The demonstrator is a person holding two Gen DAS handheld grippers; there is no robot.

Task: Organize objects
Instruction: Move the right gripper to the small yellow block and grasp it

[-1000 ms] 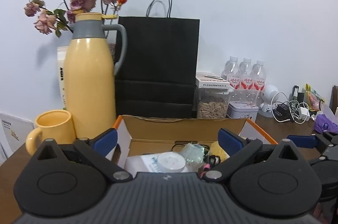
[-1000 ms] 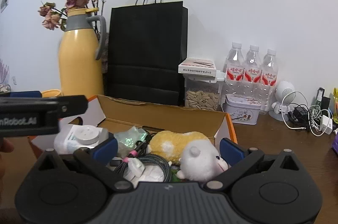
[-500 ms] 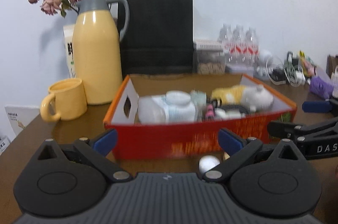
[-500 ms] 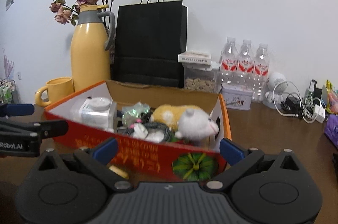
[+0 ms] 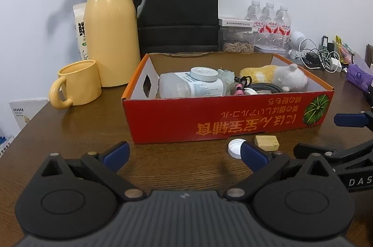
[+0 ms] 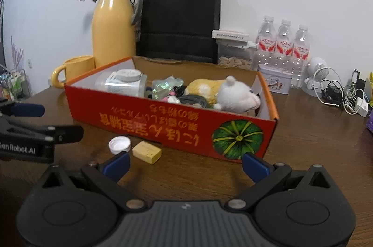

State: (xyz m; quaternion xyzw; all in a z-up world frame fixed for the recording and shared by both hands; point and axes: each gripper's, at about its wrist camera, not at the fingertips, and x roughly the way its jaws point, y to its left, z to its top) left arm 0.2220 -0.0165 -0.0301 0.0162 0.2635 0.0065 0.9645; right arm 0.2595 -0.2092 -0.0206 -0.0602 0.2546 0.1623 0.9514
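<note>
Nearest of all, the left gripper [image 5: 184,151] hangs low over the dark wooden bench [image 5: 81,130], jaws spread wide and empty; the right gripper [image 6: 185,159] does likewise, jaws apart with nothing between them. Both sit short of the red box [image 5: 228,116], which I take as a stand-off before picking up what is loose.

Just in front of the red box lie two strays: a white bottle cap [image 5: 236,147], round, thin and open side up, and a tan block [image 5: 267,142], matte and squared with soft edges. They lie close together, the block on the pumpkin-print side. They are probably next to go in.

The red box is printed cardboard, open-topped. Inside it, a translucent plastic bottle [image 5: 186,86] lies on its side at the cutout end; a furry yellow-and-white plush toy [image 5: 277,77] fills the other end, with crinkled wrap and coiled cable [image 5: 263,87] between.

Behind the red box stand a glossy yellow jug [image 5: 109,32], a matching mug [image 5: 77,84] and a black paper bag [image 5: 177,7].
</note>
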